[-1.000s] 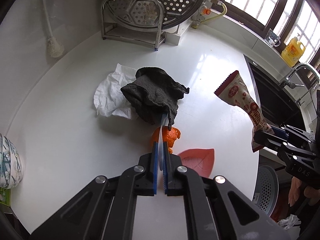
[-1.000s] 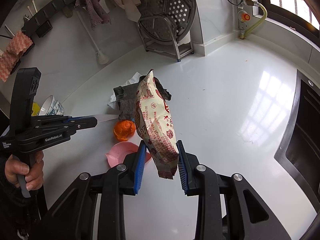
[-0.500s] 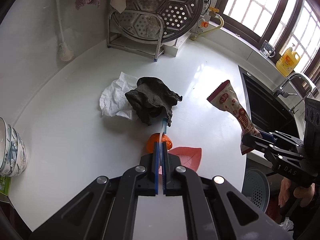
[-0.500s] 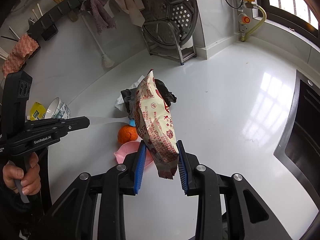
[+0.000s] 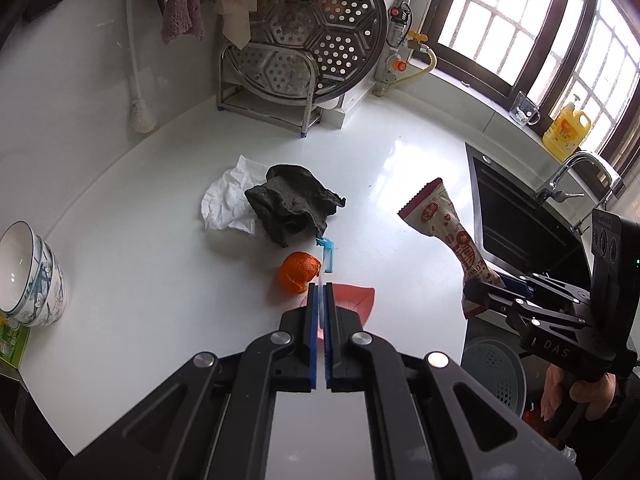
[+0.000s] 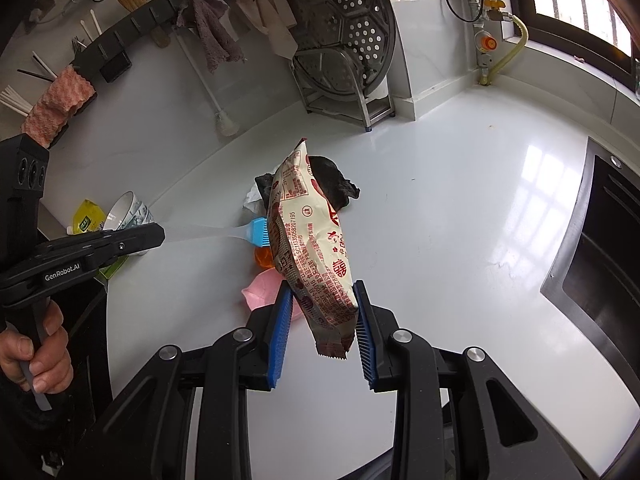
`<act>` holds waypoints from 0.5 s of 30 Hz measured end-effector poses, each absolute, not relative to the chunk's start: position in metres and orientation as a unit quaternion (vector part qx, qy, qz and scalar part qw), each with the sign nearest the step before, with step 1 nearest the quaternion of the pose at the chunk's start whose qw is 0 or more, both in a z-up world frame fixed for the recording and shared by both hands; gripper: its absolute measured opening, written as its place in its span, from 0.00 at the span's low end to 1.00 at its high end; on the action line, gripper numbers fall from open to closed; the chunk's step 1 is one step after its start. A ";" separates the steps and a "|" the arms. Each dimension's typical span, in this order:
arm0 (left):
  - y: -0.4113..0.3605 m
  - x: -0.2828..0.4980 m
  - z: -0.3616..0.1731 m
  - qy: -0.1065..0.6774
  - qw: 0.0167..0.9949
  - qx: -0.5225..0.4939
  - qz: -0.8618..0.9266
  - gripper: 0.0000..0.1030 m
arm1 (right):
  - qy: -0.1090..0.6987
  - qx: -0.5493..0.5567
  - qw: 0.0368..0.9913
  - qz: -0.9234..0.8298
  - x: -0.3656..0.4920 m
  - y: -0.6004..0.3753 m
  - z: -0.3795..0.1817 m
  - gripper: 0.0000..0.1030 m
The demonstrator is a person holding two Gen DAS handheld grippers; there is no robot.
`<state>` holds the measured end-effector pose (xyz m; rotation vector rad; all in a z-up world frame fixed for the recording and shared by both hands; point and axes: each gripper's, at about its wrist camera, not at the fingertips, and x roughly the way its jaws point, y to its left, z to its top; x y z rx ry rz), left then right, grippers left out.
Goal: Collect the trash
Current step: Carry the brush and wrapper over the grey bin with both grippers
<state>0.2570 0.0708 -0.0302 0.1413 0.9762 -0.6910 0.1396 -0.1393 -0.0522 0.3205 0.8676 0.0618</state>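
Left gripper (image 5: 319, 292) is pinched fully closed on the thin clear handle of a blue silicone brush (image 6: 260, 227), brush head hanging in the air at frame centre in the right wrist view. Right gripper (image 6: 320, 320) is clamped partway on a snack wrapper (image 6: 316, 248), held upright above the desk (image 6: 460, 220).

Risks, as I judge them:
- Brush handle is slim and slick, gripped only at its end; a tilt or jolt could let it swivel or slip out onto the orange peel (image 5: 299, 277).
- Wrapper is crinkly and light, held near its lower seal; it could slide loose if the hold eases.
- Brush head sits close to the wrapper in the right wrist view, so the two could knock together.
- Crumpled paper (image 5: 228, 200), dark cloth (image 5: 292, 208) and pink leaf dish (image 5: 356, 300) lie centre-frame on the desk, uncollected.
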 end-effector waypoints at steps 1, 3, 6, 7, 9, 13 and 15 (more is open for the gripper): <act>0.070 0.252 -0.030 0.459 0.824 0.067 -0.324 0.03 | 0.417 0.154 0.895 0.031 0.136 -0.139 -0.051 0.29; 0.067 0.243 -0.028 0.459 0.825 0.070 -0.322 0.03 | 0.415 0.155 0.896 0.033 0.127 -0.141 -0.050 0.29; 0.063 0.227 -0.024 0.458 0.826 0.070 -0.321 0.03 | 0.413 0.154 0.897 0.036 0.113 -0.143 -0.048 0.28; 0.061 0.223 -0.023 0.458 0.826 0.071 -0.321 0.03 | 0.412 0.155 0.897 0.037 0.109 -0.145 -0.048 0.28; 0.057 0.212 -0.019 0.457 0.826 0.072 -0.321 0.03 | 0.411 0.156 0.898 0.037 0.099 -0.148 -0.048 0.28; 0.047 0.189 -0.014 0.456 0.825 0.074 -0.325 0.03 | 0.407 0.162 0.898 0.038 0.078 -0.158 -0.046 0.28; 0.041 0.177 -0.012 0.455 0.825 0.075 -0.326 0.03 | 0.406 0.163 0.898 0.037 0.067 -0.163 -0.044 0.28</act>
